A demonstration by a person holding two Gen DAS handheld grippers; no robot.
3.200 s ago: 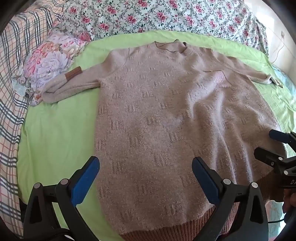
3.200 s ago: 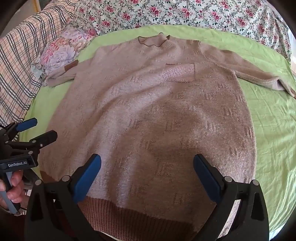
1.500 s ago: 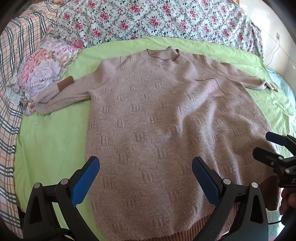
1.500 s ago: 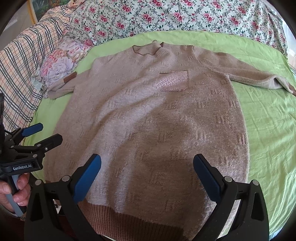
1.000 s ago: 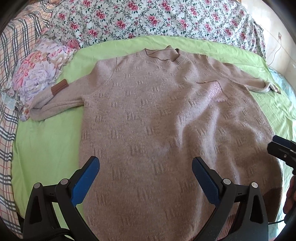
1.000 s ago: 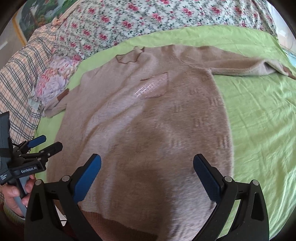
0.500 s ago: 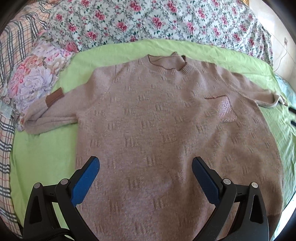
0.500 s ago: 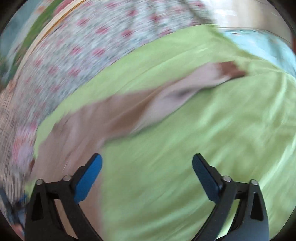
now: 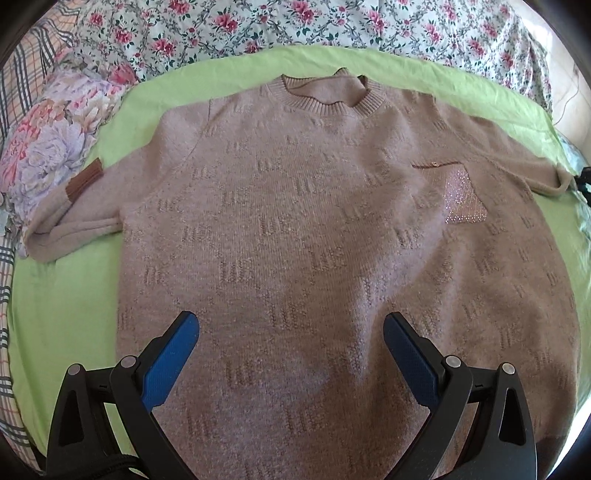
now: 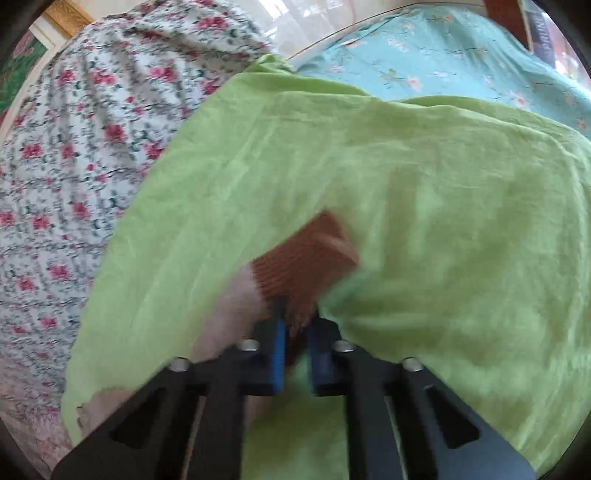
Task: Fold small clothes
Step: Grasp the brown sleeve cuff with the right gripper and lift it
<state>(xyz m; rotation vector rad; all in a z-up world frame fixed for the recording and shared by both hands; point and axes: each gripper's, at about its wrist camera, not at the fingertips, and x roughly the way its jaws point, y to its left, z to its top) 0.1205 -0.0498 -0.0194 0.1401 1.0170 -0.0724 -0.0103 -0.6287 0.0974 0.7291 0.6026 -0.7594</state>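
Observation:
A beige knit sweater [image 9: 314, 229] lies flat, front up, on a green sheet [image 9: 59, 295], neck at the far side. It has a sparkly chest pocket [image 9: 460, 195]. Its left sleeve [image 9: 77, 218] is bent, its brown cuff [image 9: 83, 181] by a pillow. My left gripper [image 9: 290, 354] is open and empty above the sweater's lower body. My right gripper [image 10: 295, 325] is shut on the brown cuff [image 10: 303, 254] of the right sleeve, at the sheet's right side; it barely shows at the left wrist view's right edge [image 9: 583, 182].
A floral pillow [image 9: 55, 133] lies at the far left. A rose-print cover [image 9: 332, 26] runs along the back and shows in the right wrist view [image 10: 81, 155]. A plaid blanket [image 9: 7, 258] lies on the left. A turquoise floral cloth [image 10: 443, 55] lies beyond the green sheet.
My right gripper swung right to the right sleeve's end and shut on the brown cuff. My left gripper moved forward over the sweater and stayed open.

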